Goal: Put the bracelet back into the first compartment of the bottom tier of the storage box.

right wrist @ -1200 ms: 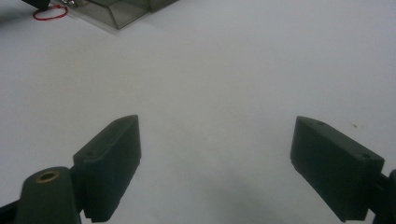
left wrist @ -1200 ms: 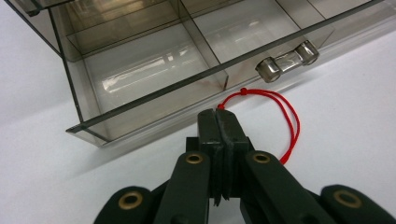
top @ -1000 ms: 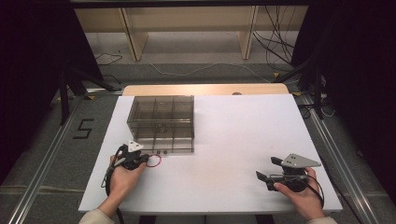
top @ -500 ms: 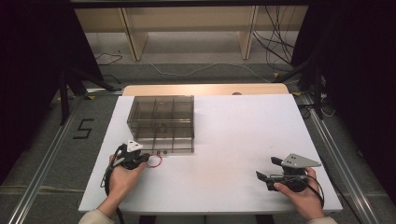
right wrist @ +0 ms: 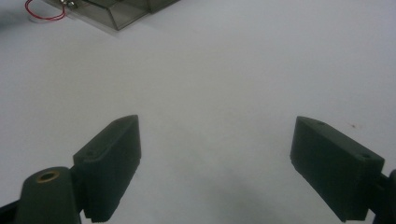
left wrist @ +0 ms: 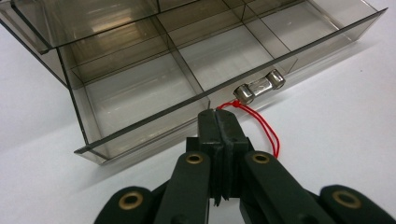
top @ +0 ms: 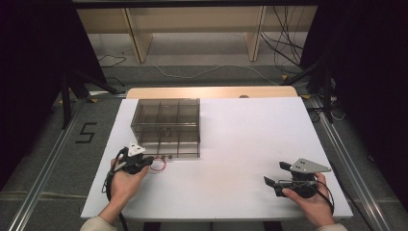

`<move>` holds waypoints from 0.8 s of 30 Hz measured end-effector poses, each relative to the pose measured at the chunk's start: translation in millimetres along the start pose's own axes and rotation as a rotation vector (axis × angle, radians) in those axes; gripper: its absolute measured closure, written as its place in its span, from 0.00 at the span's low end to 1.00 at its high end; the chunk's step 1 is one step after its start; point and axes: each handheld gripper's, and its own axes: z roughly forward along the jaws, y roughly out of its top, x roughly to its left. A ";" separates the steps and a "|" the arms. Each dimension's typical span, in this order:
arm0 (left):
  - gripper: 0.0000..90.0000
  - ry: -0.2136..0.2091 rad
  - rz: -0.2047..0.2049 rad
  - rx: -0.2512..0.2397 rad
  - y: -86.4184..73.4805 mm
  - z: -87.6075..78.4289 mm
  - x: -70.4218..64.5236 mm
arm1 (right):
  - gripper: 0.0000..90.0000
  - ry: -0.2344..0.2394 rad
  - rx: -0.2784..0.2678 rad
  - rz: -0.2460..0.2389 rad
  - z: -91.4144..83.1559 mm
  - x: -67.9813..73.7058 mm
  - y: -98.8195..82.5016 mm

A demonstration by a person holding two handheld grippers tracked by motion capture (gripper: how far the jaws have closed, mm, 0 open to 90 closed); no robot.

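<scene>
At the near left corner of the smoked-plastic compartment box (top: pixel 166 126), the red string loop (left wrist: pixel 261 126) tied to the metal drawer handle (left wrist: pixel 259 86) is being gripped by the left gripper (left wrist: pixel 218 116). In the left gripper view its jaws are being held fully together, with the string appearing to be pinched at their tips, just beside the knot on the handle. The shallow divided drawer (left wrist: pixel 187 70) is being shown partly slid out of the box, its front panel lying just ahead of the jaw tips; its visible compartments look empty.

The step in hand is judged to be a drawer pull by the string. For a clean pull, the string is best being drawn straight along the drawer's sliding direction and kept low, close to the white table surface (top: pixel 240 144), so that the drawer front is not being lifted or skewed in its housing. The clamp on the string should be maintained, since a thin cord is likely to slip out. A slow, even draw is advised, because the light box may be dragged along rather than opened.

The right gripper (top: pixel 281 175) is being held over the table's near right area, well apart from the box, its jaws spread wide with nothing between them. It could be used to brace the box.
</scene>
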 end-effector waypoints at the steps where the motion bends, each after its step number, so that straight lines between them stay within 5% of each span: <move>1: 1.00 0.002 0.003 -0.001 0.3 -0.4 -0.1 | 0.19 -0.001 0.000 -0.001 -0.2 0.0 0.0; 24: 1.00 0.001 -0.011 -0.045 5.7 -10.2 2.3 | 0.18 -0.004 -0.005 0.004 -0.4 -0.6 0.0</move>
